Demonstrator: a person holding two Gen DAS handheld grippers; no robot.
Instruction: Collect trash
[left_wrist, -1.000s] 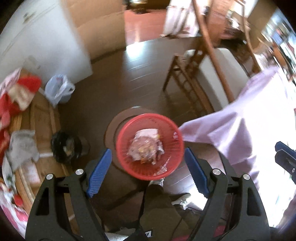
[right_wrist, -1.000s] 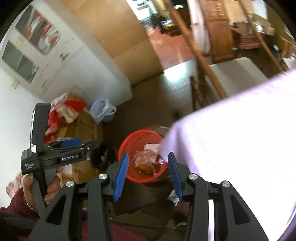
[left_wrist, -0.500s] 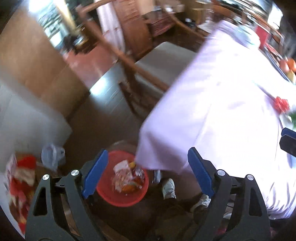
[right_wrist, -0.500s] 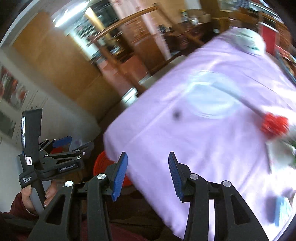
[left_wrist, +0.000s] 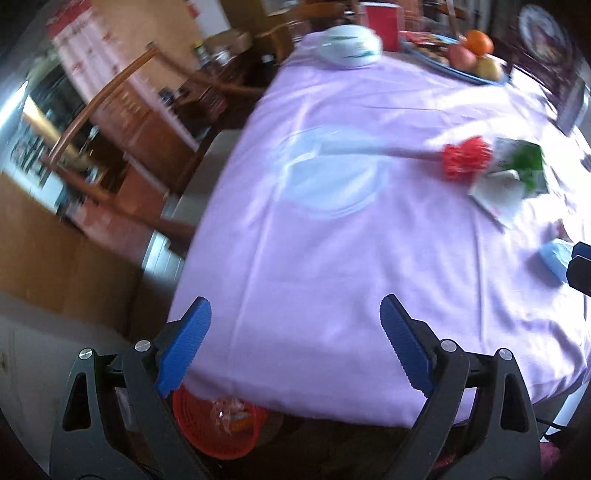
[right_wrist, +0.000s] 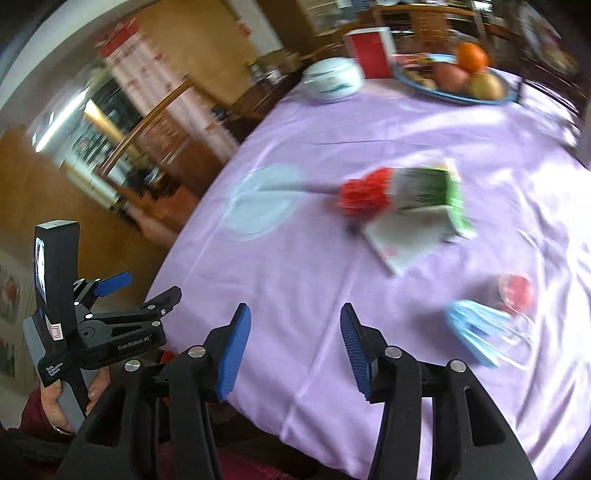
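Observation:
Loose trash lies on the lilac tablecloth (right_wrist: 295, 258): a crumpled red wrapper (right_wrist: 364, 194), a green-and-white carton (right_wrist: 424, 210) (left_wrist: 513, 177), a blue face mask (right_wrist: 476, 328) (left_wrist: 554, 258) and a clear plastic piece with red inside (right_wrist: 515, 291). The red trash basket (left_wrist: 218, 421), with wrappers inside, stands on the floor under the table's near edge. My left gripper (left_wrist: 295, 343) hangs above that edge, its jaws opening wide with nothing between them. My right gripper (right_wrist: 295, 347) is over the cloth, jaws opening, empty; the left gripper (right_wrist: 122, 306) shows in a hand at its left.
At the table's far end stand a white lidded bowl (right_wrist: 332, 77), a red box (right_wrist: 369, 48) and a blue plate of fruit (right_wrist: 458, 83). A pale round mark (right_wrist: 258, 201) shows on the cloth. Wooden chairs (left_wrist: 122, 122) and cabinets stand left of the table.
Both grippers swung away from the red basket on the floor and up over the table, rolling as they went. Their jaws spread wider. The basket slid to the bottom of the left view.

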